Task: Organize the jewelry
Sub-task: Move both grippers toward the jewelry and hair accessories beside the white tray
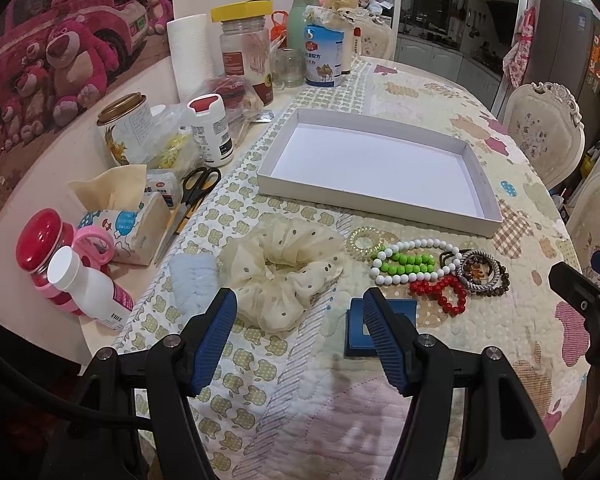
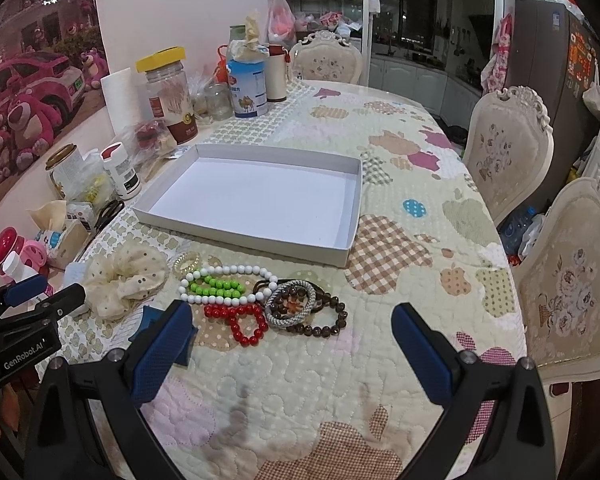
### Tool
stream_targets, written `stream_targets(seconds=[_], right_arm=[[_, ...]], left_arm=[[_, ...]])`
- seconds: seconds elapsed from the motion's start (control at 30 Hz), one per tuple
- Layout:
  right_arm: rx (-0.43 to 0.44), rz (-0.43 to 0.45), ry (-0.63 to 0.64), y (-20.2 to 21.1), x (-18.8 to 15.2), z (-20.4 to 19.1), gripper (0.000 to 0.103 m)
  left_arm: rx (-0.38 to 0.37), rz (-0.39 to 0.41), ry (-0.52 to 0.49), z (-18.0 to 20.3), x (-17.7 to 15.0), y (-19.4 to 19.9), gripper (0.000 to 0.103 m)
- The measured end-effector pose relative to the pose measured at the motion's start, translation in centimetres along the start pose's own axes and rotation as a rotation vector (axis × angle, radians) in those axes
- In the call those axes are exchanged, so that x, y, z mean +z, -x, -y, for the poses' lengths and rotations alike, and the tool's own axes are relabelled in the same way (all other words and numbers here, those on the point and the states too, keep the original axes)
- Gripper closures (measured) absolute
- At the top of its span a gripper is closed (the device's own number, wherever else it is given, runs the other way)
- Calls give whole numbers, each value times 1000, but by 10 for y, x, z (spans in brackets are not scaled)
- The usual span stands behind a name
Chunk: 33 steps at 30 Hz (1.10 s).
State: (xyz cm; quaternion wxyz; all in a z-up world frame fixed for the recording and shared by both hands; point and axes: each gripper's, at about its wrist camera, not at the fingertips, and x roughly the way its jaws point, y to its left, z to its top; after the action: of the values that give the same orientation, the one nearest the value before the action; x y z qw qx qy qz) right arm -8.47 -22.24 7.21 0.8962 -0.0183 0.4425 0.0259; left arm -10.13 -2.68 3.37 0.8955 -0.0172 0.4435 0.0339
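Patchwork quilt [image 2: 400, 208] covering table, white tray [image 2: 260, 196], cluttered kitchen behind

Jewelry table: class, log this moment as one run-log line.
left hand-held gripper: open, empty | right hand-held gripper: open, empty | bracelets: quilt | white tray: empty

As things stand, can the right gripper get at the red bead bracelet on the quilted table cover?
Probably yes. The right gripper is open and empty, with the red bead bracelet lying just ahead on its left, nothing on top. It does touch the white bead necklace, which might get nudged.
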Motion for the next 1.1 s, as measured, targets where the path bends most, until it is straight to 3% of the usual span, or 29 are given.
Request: stream_targets(seconds=[0.67,0.83,1.1], right_arm=[[6,-26,8,-12,-1,0,1],[13,-41,13,-17,-2,1,1],[27,-68,-3,-29,-5,8,1]], left_arm=[[4,-24,13,-5,0,-9,37],[15,-47,28,-22,-4,-14,37],[-9,-65,132,-66,-4,-15,37]])
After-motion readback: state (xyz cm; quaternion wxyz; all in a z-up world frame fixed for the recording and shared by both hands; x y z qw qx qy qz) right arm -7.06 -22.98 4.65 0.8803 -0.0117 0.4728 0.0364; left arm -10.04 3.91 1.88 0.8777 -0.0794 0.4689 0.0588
